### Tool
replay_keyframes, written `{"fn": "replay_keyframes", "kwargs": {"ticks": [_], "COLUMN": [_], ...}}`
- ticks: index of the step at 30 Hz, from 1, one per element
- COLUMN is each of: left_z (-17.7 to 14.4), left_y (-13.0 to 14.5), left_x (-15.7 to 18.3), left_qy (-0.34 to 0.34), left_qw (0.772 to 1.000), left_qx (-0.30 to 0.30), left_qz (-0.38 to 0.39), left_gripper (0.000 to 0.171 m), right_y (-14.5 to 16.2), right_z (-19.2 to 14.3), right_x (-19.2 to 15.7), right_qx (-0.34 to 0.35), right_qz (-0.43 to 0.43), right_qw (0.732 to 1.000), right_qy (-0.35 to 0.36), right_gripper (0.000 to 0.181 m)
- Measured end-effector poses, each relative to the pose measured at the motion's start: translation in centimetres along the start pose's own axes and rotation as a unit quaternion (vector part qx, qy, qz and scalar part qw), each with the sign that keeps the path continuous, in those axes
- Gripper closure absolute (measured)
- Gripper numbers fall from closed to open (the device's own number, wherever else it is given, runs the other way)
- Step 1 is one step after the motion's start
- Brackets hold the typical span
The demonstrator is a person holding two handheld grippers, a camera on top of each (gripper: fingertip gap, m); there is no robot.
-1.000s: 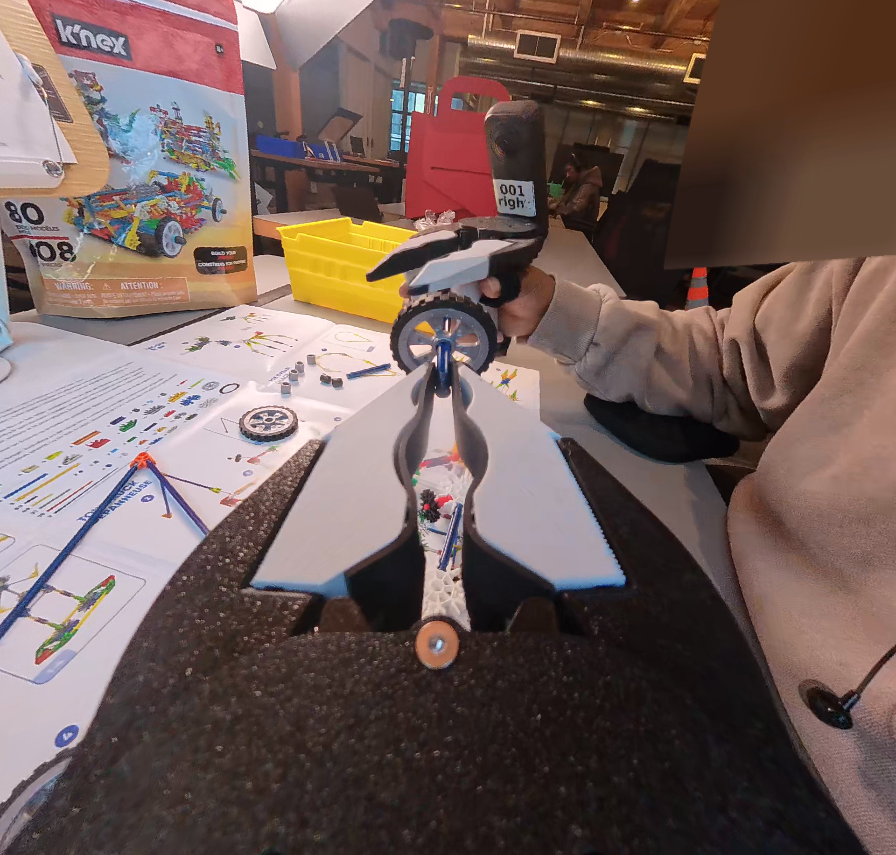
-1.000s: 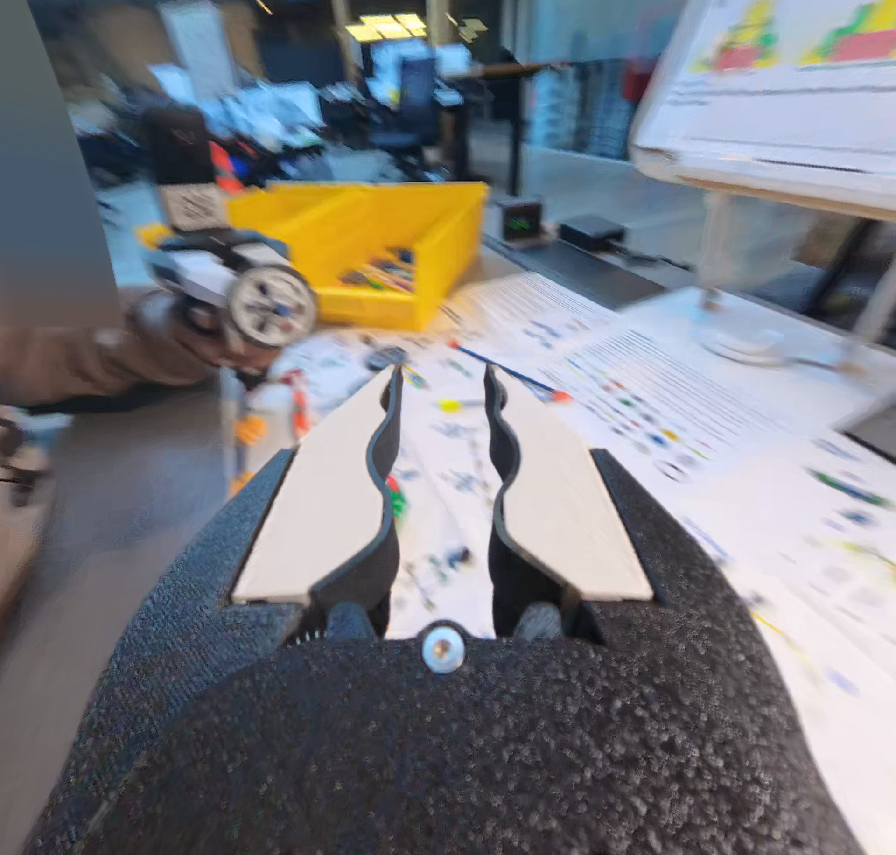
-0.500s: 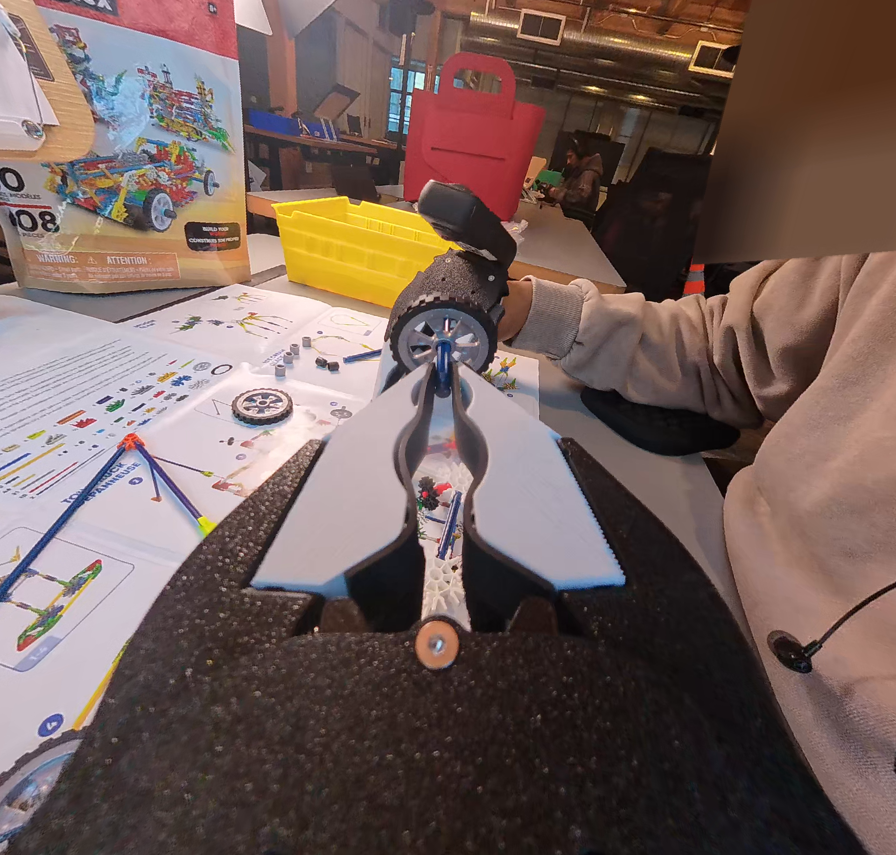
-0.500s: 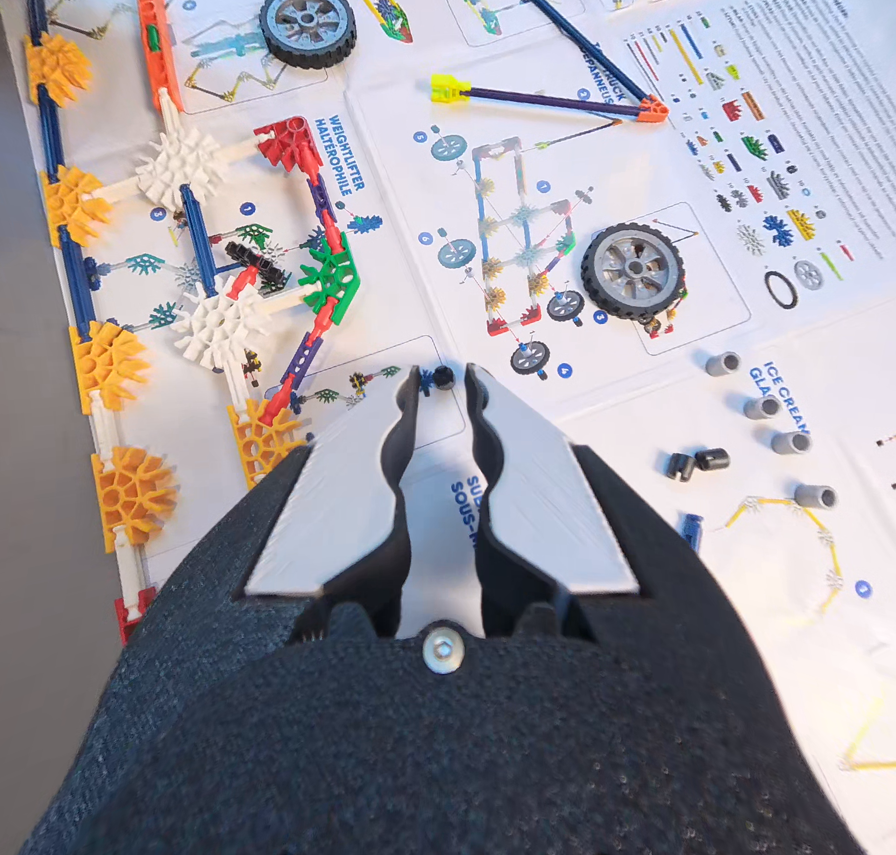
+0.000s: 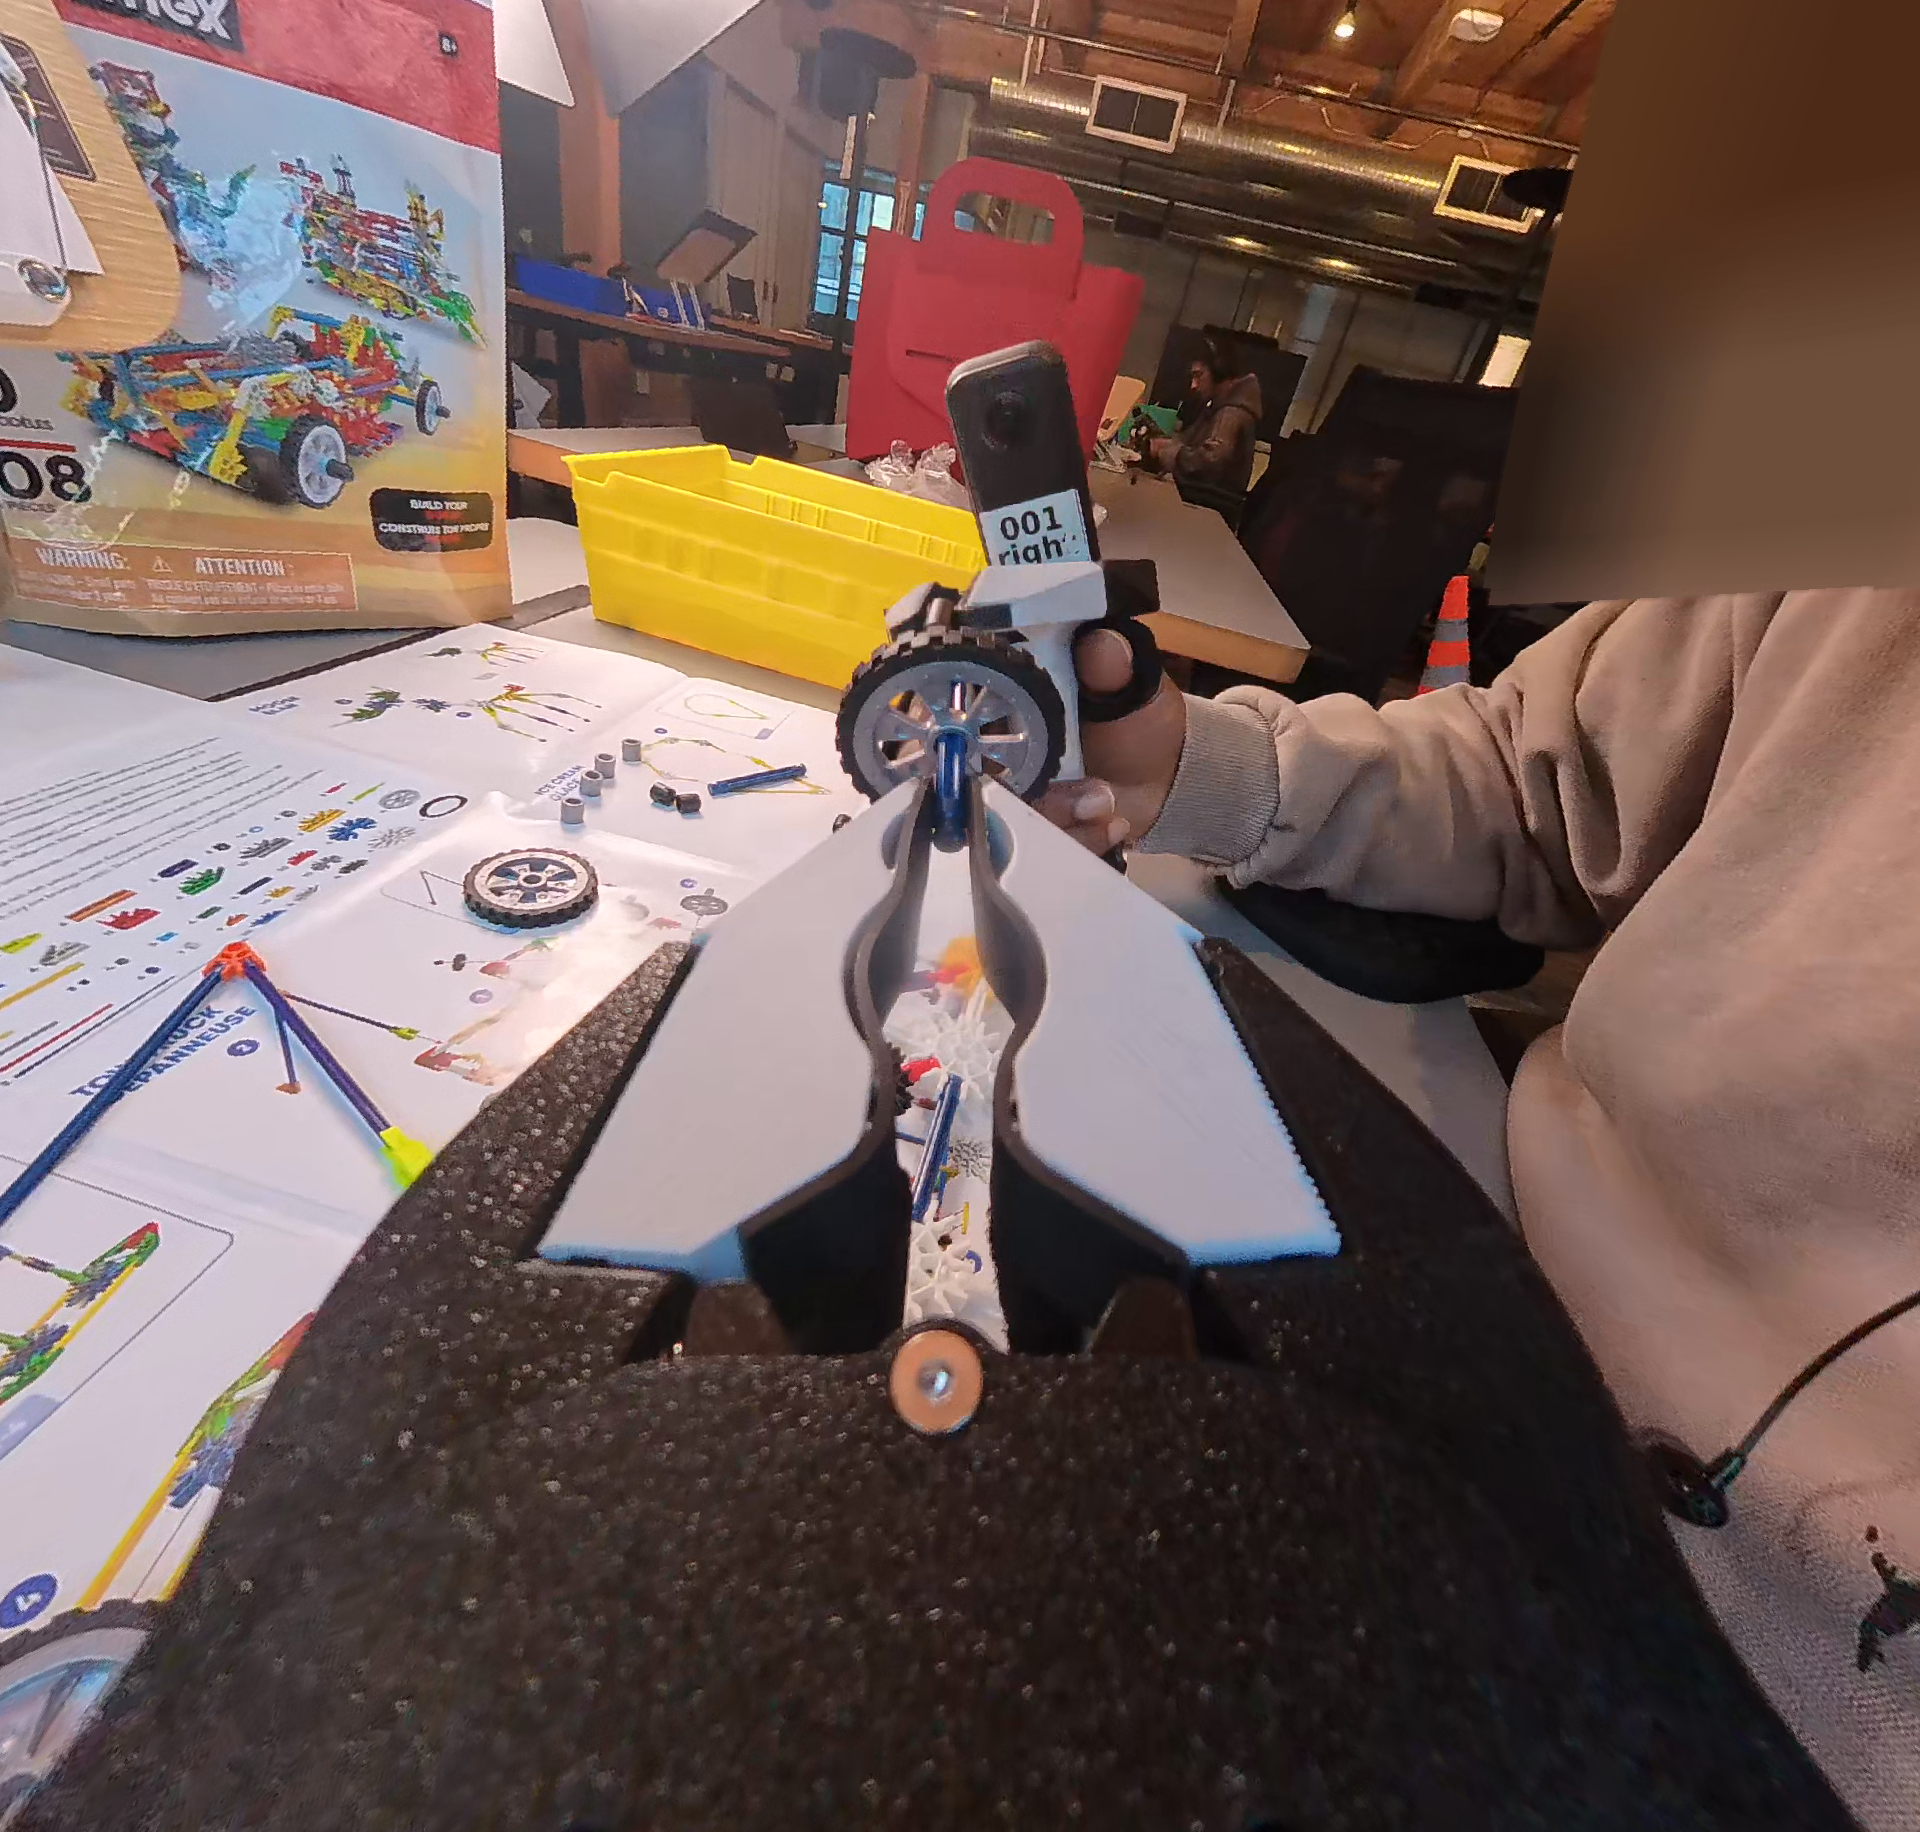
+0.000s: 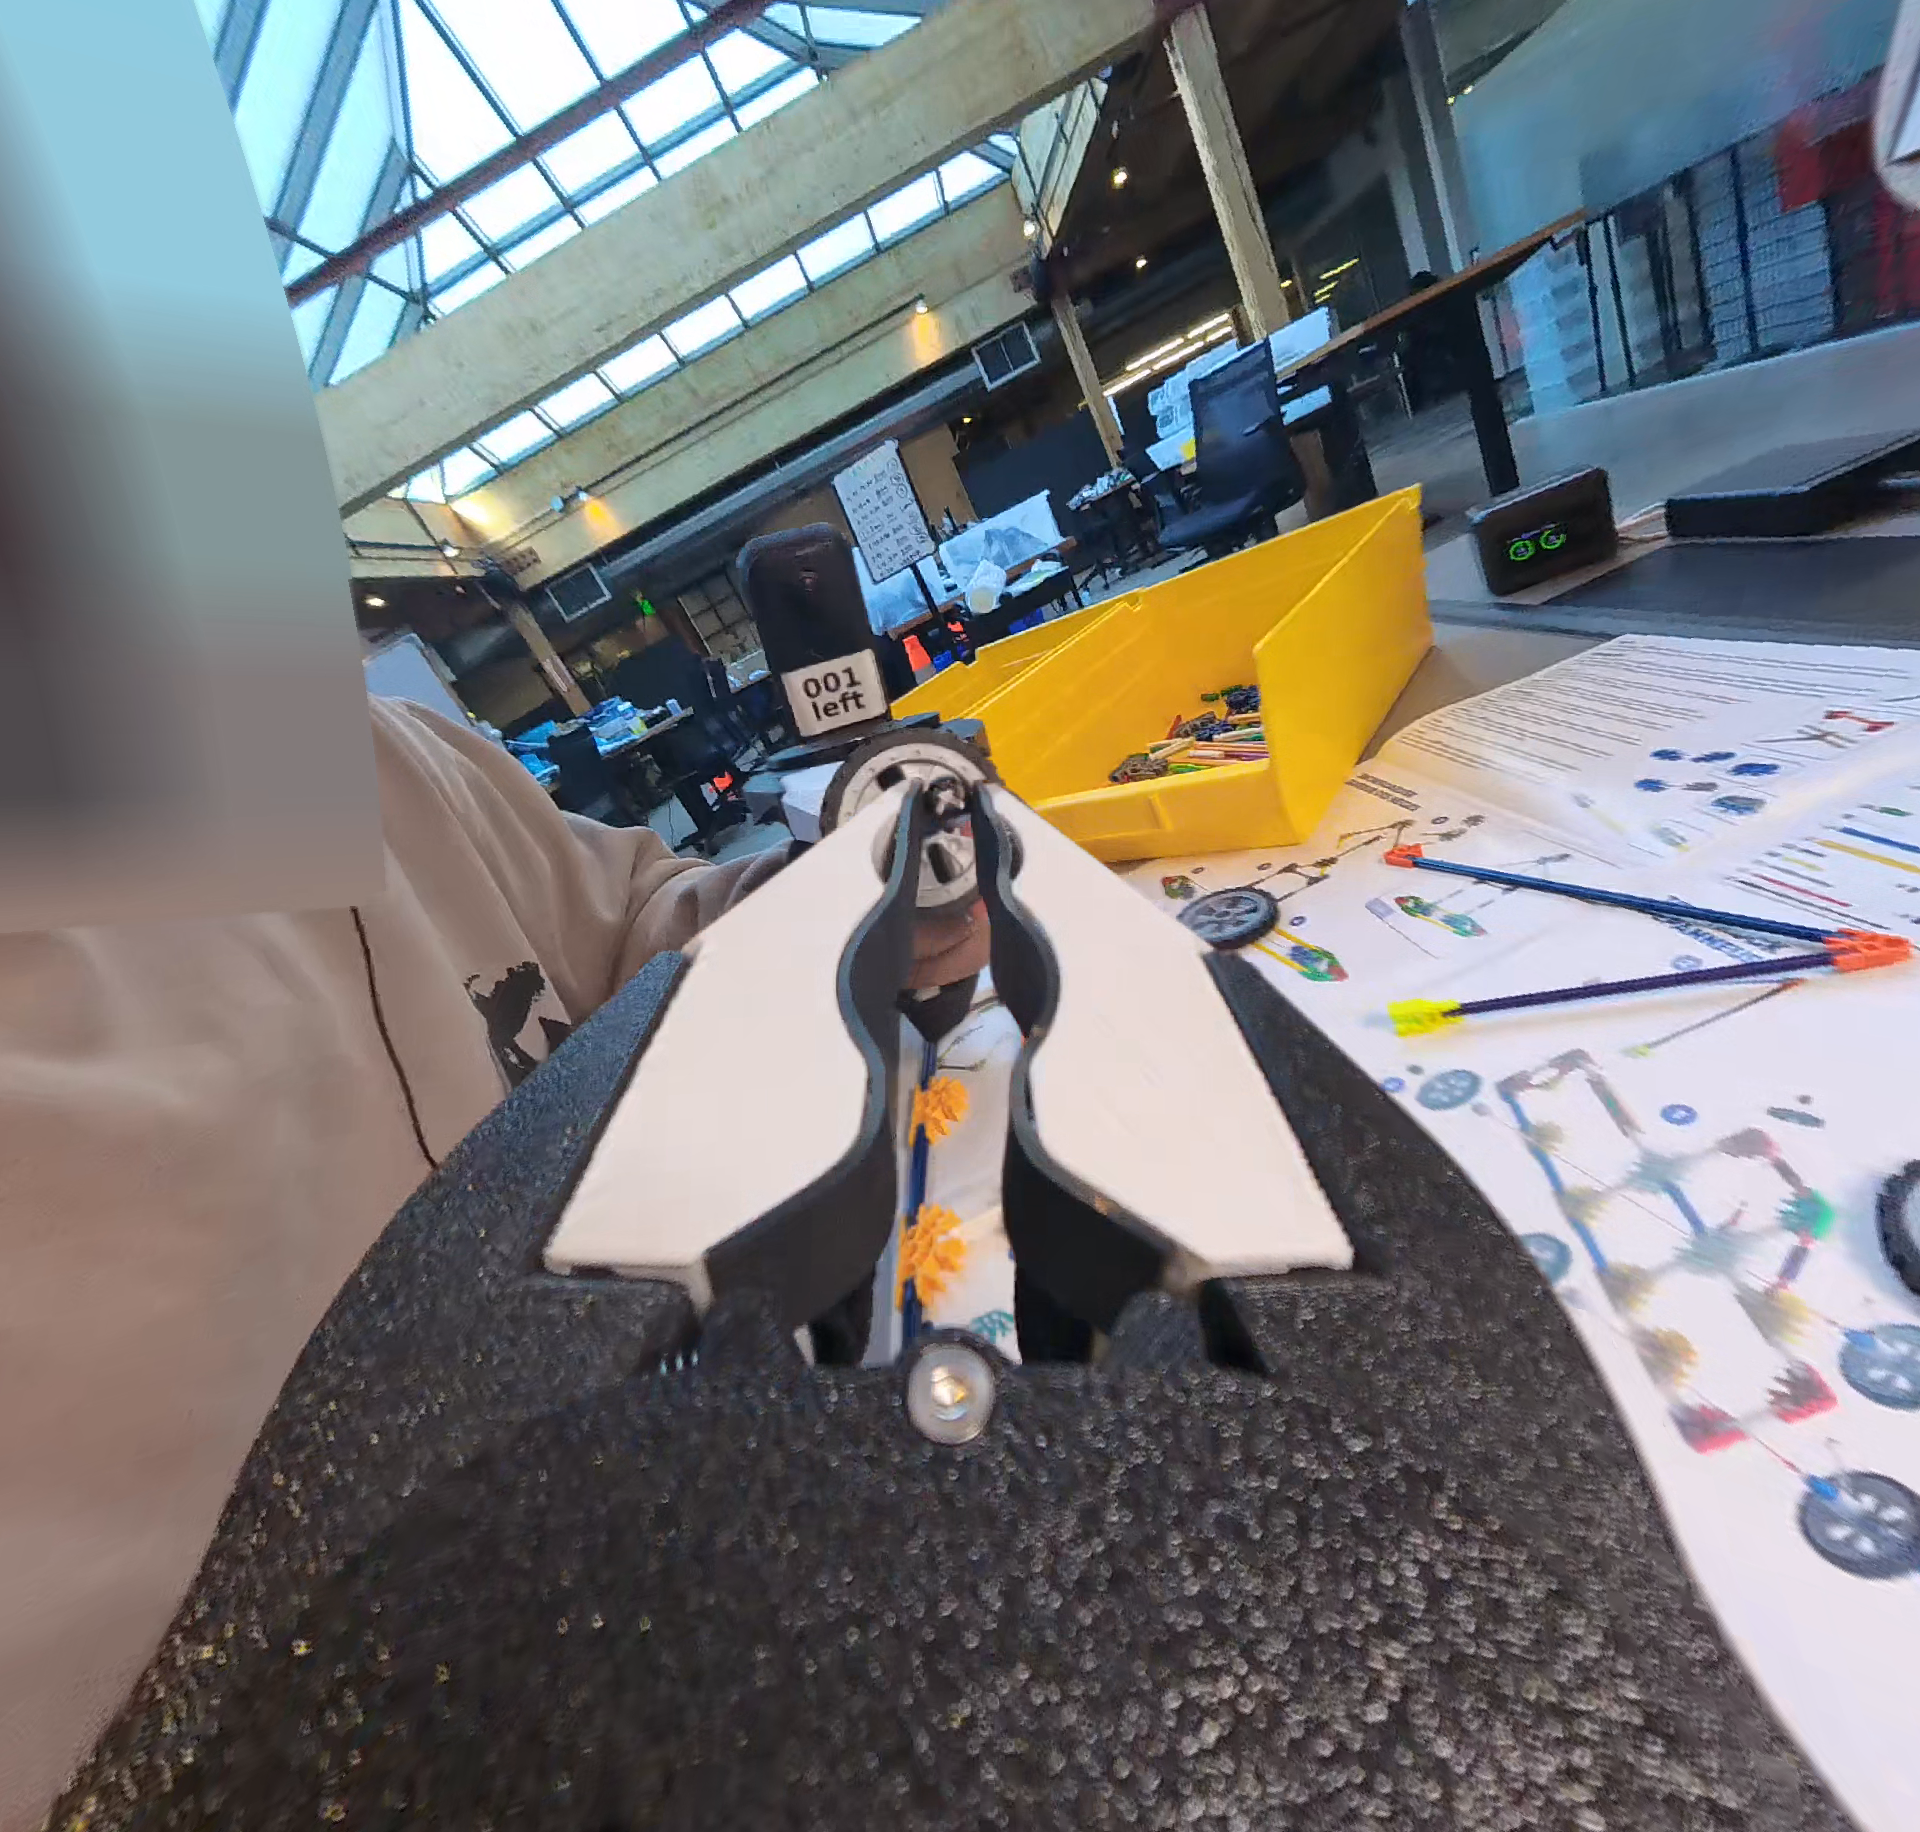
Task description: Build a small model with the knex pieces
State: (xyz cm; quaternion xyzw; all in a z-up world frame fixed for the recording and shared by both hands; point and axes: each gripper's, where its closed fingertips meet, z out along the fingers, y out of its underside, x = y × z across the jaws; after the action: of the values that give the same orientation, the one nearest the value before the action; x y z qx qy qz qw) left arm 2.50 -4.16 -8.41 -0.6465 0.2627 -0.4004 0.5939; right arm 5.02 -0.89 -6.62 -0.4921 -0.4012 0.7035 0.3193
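Left gripper (image 5: 948, 818) is clamped on a short blue plastic rod (image 5: 948, 780) carrying a grey-hubbed black toy wheel (image 5: 951, 728), raised above the table. Right gripper (image 6: 943, 814) pinches a small black piece (image 6: 943, 795) at the hub. Misalignment here could drop the piece.

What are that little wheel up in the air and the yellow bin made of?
The small grey-spoked wheel with black tyre: hub looks like glossy moulded plastic, and the treaded matte tyre is probably rubber. It sits on a blue rod, seemingly plastic. The yellow open-front bin: smooth, slightly shiny moulded plastic, with ribbed walls.
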Motion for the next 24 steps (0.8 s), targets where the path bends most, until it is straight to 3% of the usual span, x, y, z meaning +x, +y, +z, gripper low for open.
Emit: {"fn": "replay_keyframes", "kwargs": {"ticks": [24], "left_z": [0.1], "left_y": [0.4], "left_x": [-0.2], "left_qy": [0.012], "left_qw": [0.999], "left_qx": [0.003], "left_qz": [-0.039], "left_gripper": [0.169], "right_y": [1.0], "right_z": [0.7], "right_x": [-0.8], "right_qx": [0.029], "right_qz": [0.040], "right_qw": [0.998], "right_qy": [-0.032], "right_gripper": [0.174]}}
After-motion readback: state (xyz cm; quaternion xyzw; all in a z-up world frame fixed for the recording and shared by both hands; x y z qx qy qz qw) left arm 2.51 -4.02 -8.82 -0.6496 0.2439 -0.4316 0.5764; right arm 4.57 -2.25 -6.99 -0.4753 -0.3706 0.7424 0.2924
